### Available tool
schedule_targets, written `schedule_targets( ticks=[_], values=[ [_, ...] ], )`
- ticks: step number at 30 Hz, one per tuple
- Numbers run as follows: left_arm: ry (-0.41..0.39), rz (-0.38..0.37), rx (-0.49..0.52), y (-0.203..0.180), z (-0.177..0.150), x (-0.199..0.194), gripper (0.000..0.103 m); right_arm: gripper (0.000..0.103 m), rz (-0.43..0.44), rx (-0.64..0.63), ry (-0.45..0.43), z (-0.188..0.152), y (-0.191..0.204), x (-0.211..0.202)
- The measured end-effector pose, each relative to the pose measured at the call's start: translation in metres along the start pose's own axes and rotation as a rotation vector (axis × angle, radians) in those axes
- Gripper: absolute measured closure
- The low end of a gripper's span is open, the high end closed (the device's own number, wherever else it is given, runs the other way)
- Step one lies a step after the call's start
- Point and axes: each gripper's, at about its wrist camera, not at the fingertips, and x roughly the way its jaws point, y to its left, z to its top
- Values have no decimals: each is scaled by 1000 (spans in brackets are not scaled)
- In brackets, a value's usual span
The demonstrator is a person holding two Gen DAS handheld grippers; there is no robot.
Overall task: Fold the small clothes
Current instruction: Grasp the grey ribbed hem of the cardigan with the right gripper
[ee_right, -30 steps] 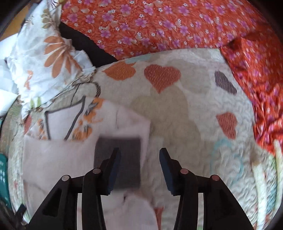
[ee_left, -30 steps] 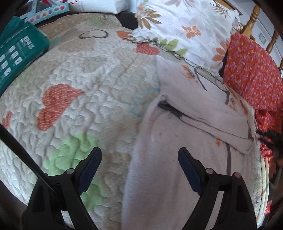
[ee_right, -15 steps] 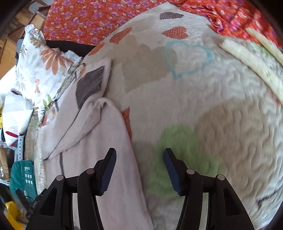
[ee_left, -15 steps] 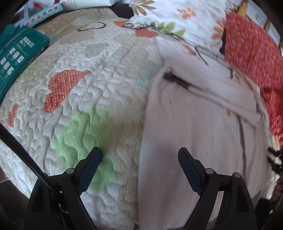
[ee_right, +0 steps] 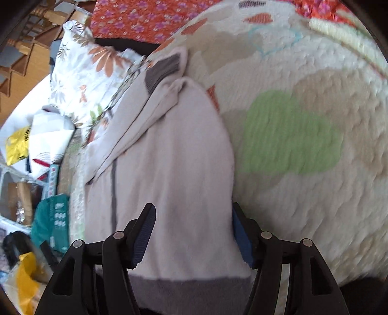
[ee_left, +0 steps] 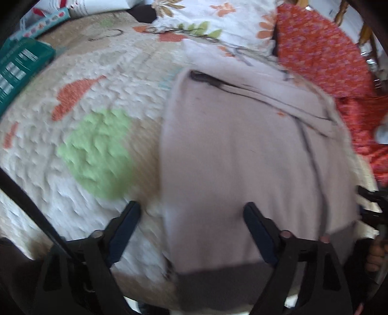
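heart-patterned quilt (ee_left: 101, 80), floral pillow (ee_left: 213, 21), red floral fabric (ee_left: 322, 53), teal box (ee_left: 19, 65).

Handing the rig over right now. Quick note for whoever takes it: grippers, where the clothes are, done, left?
Left gripper: jaws closing, nothing gripped, over the left edge of the pale garment.
Right gripper: jaws opening, straddling the garment's right edge near the grey hem band, not pinching it.
The garment lies flat on the heart quilt, sleeves folded in at the far end by the floral pillow.
Done: sleeves in.
Left: probably grab both hem corners and fold up.
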Motion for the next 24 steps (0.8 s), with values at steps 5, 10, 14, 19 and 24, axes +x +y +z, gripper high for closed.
schedule_targets(
  ticks=[5, 10, 14, 19, 24],
  values=[
    [26, -147, 4, -1, -24, -8, 40, 36, 92, 19, 29, -21, -2, 1],
    [46, -236, -65, 3, -46, -11, 41, 36, 148, 34, 53, -36, -6, 0],
    [59, -253, -72, -7, -63, -9, 42, 36, 168, 11, 76, -52, -5, 0],
    [89, -315, -106, -16, -67, -8, 62, 37, 155, -25, 94, -67, 6, 2],
    [134, -307, -116, -27, -75, 1, 65, 41, 135, -53, 115, -85, 13, 5]
  ],
)
